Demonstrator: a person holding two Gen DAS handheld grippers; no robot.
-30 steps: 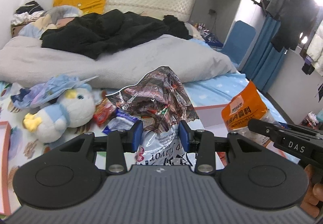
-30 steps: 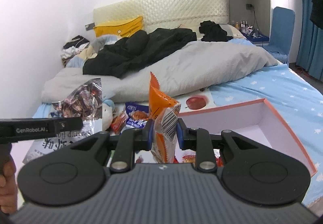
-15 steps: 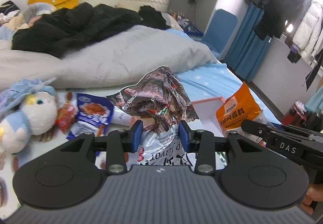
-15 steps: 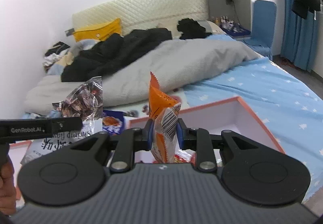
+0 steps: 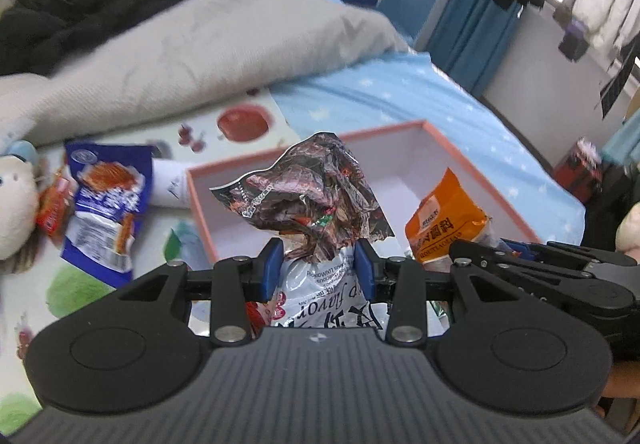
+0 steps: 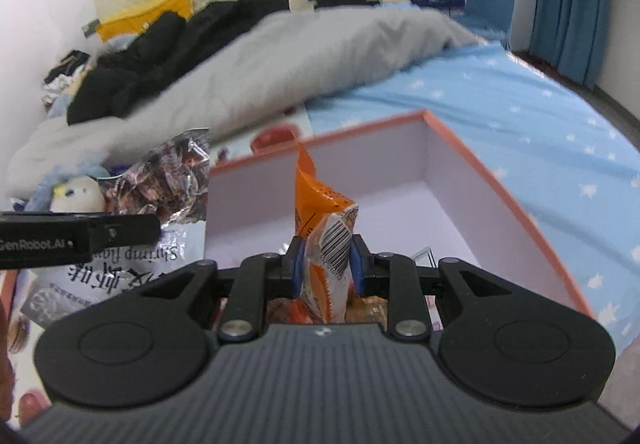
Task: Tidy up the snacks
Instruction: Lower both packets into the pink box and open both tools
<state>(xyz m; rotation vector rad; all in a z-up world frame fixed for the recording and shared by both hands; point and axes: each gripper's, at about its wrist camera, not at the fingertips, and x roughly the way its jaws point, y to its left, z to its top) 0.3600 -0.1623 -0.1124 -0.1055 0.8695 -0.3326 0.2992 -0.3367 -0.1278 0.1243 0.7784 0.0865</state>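
Left wrist view: the left gripper (image 5: 319, 270) sits at lower centre, its 2 blue pads pressed against a crumpled foil snack bag (image 5: 308, 200) whose silver lower half carries printed lettering. The bag stands up out of the grip, its dark brown top reaching the middle of the frame, in front of an open pink-rimmed box (image 5: 472, 164) with a white inside. At the right edge the right gripper (image 5: 500, 244) shows side-on, clamped on an orange snack packet (image 5: 440, 220) that rises in front of the box's right part. To the left of the box, a blue snack packet (image 5: 106, 200) lies flat on the fruit-print mat (image 5: 76, 284), with a small red packet (image 5: 54, 204) beside it and a plush toy (image 5: 14, 204) at the left edge. A grey duvet (image 5: 192, 48) fills the upper left

Right wrist view: the right gripper (image 6: 325, 263) holds the orange snack packet (image 6: 320, 204) upright between its 2 closed pads, barcode facing the camera. The packet stands in front of the box (image 6: 500, 184), whose white floor spreads across the centre and right. At the left, the left gripper (image 6: 120, 230) enters as a dark bar, with the foil snack bag (image 6: 168, 180) held in it at the box's left wall. The plush toy (image 6: 78, 194) lies further left, and a blue star-print sheet (image 6: 540, 104) covers the right side
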